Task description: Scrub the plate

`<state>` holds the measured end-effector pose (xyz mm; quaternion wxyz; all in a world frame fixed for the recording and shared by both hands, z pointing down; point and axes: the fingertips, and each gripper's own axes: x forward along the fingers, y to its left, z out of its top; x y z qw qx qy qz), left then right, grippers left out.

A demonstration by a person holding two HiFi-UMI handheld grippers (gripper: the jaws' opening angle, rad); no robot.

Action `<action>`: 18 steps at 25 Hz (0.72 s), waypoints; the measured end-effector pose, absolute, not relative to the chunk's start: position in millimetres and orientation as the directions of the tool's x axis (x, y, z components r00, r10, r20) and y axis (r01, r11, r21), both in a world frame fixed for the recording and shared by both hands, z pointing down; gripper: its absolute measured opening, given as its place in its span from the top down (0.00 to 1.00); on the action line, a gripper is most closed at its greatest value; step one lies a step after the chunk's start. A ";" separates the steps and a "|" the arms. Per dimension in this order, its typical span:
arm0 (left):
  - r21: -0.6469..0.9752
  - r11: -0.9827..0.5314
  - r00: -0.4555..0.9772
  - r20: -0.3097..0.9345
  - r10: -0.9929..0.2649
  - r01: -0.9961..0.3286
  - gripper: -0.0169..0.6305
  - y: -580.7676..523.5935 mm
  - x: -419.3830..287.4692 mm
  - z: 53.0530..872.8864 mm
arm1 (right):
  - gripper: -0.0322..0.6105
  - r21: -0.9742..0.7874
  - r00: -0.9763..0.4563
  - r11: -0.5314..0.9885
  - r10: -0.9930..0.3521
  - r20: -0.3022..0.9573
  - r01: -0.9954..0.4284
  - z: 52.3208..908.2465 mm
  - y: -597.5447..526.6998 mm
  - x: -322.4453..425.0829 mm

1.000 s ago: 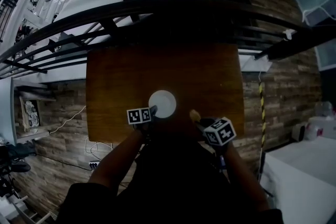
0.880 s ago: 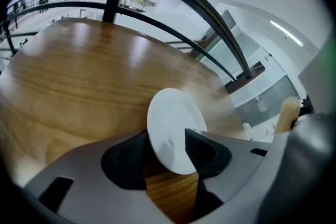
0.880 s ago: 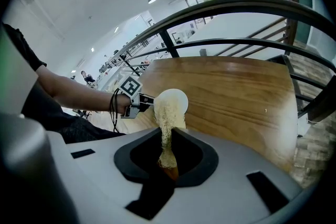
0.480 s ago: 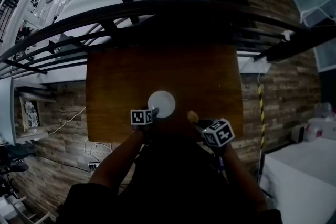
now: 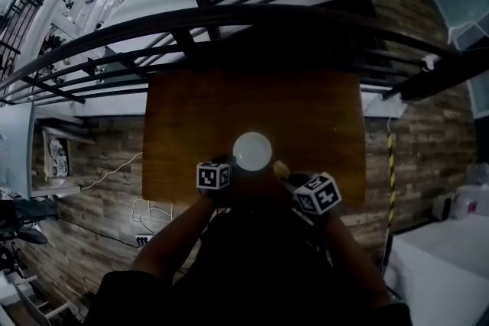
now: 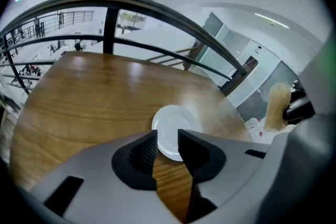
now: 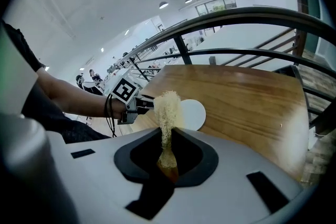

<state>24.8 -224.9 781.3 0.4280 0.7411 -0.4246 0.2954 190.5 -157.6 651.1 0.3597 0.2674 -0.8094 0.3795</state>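
Observation:
A small white plate (image 5: 252,151) lies on the brown wooden table (image 5: 306,107), near its front edge. My left gripper (image 5: 227,166) hovers just left of the plate. In the left gripper view the plate (image 6: 176,128) shows beyond the gap of the left gripper (image 6: 168,140). Those jaws have just been closing partway but still stand apart, with nothing pressed between the pads. My right gripper (image 7: 167,136) is shut on a yellowish scrub sponge (image 7: 167,107) that sticks up from the jaws. It hangs to the right of the plate (image 7: 193,113), apart from it.
Dark curved metal railings (image 5: 252,19) run along the table's far edge. A drop to a lower floor lies behind them. Wood-plank flooring (image 5: 92,164) surrounds the table. A white block (image 5: 443,256) stands at lower right. The person's dark sleeves fill the bottom of the head view.
The left gripper has drawn back from the plate's rim toward the table's front edge. The right gripper with the sponge has shifted slightly. The head view has moved, so the table sits further right.

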 end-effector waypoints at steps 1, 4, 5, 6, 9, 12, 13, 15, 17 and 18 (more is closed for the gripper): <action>0.365 -0.289 0.458 0.794 -0.400 -0.885 0.81 -225.3 20.1 775.0 | 0.86 -0.422 -0.604 0.576 -0.164 0.780 -0.701 649.1 -157.2 184.3; 0.320 -0.365 0.467 0.762 -0.449 -0.874 0.92 -221.9 13.1 748.2 | 0.86 -0.423 -0.623 0.601 -0.165 0.765 -0.678 638.9 -151.6 162.6; 0.310 -0.394 0.477 0.750 -0.458 -0.865 0.94 -219.7 12.3 736.8 | 0.86 -0.421 -0.629 0.611 -0.168 0.759 -0.671 635.1 -149.6 154.8; 0.305 -0.420 0.492 0.736 -0.466 -0.855 0.96 -217.2 11.4 725.8 | 0.86 -0.417 -0.636 0.621 -0.173 0.752 -0.663 631.0 -147.9 146.8; 0.357 -0.458 0.566 0.665 -0.488 -0.814 0.96 -208.5 6.7 695.9 | 0.86 -0.400 -0.647 0.642 -0.200 0.736 -0.654 623.7 -140.8 124.3; 0.436 -0.432 0.613 0.590 -0.525 -0.790 0.96 -198.4 -5.3 658.7 | 0.86 -0.398 -0.660 0.655 -0.208 0.722 -0.642 613.6 -127.4 98.9; 0.451 -0.431 0.623 0.569 -0.536 -0.782 0.96 -195.0 -9.2 646.1 | 0.86 -0.398 -0.663 0.658 -0.209 0.719 -0.639 610.4 -122.9 91.4; 0.460 -0.451 0.644 0.539 -0.543 -0.765 0.96 -186.7 -15.7 624.4 | 0.86 -0.392 -0.667 0.664 -0.218 0.713 -0.636 604.2 -115.0 77.3; 0.446 -0.486 0.660 0.521 -0.542 -0.751 0.96 -176.7 -24.8 610.7 | 0.86 -0.382 -0.671 0.673 -0.230 0.705 -0.633 596.3 -107.4 62.7; 0.446 -0.494 0.666 0.513 -0.542 -0.746 0.96 -171.5 -31.3 606.6 | 0.86 -0.379 -0.671 0.676 -0.233 0.703 -0.632 593.8 -102.9 55.9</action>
